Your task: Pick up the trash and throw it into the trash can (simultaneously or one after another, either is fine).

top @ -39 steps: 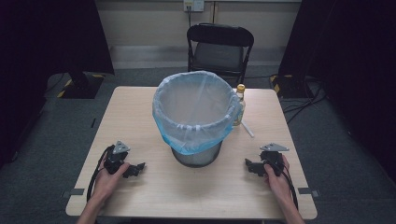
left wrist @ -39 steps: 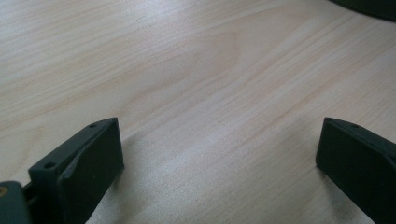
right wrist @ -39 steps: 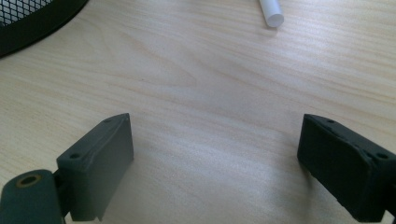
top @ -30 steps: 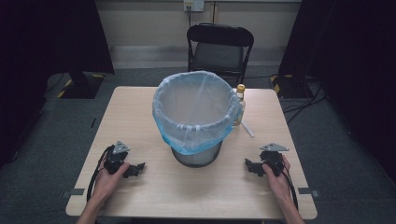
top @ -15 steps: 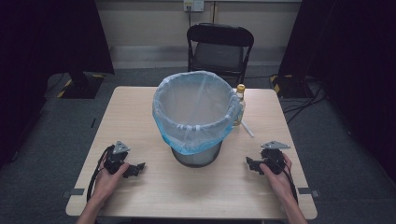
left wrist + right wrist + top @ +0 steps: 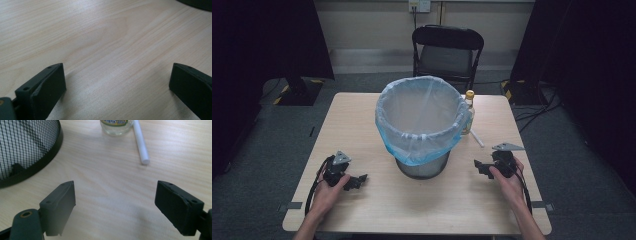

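Pale wood worktop point(image 6: 362, 125), left to right: left tongs point(image 6: 354, 181) resting wide with nothing between the jaws, bin point(image 6: 422, 125) at centre, then bottle point(image 6: 468, 111) and white stick point(image 6: 477, 138), and right tongs point(image 6: 480, 168), wide too. Stick lies ahead of the right tongs, its length running away from them, so the right hand point(image 6: 507, 180) is nearer.

— What colours are on the table point(image 6: 362, 125)?
— It's pale wood with a fine grain. The bin point(image 6: 422, 167) is black wire mesh, lined with a translucent bag point(image 6: 419, 120), whitish with a light blue edge.
— And beside it?
— A clear bottle point(image 6: 469, 112) with a yellow cap, and a white stick point(image 6: 477, 138).
— The grippers?
— Left gripper point(image 6: 357, 181) and right gripper point(image 6: 480, 167) are black, each with a grey plate.
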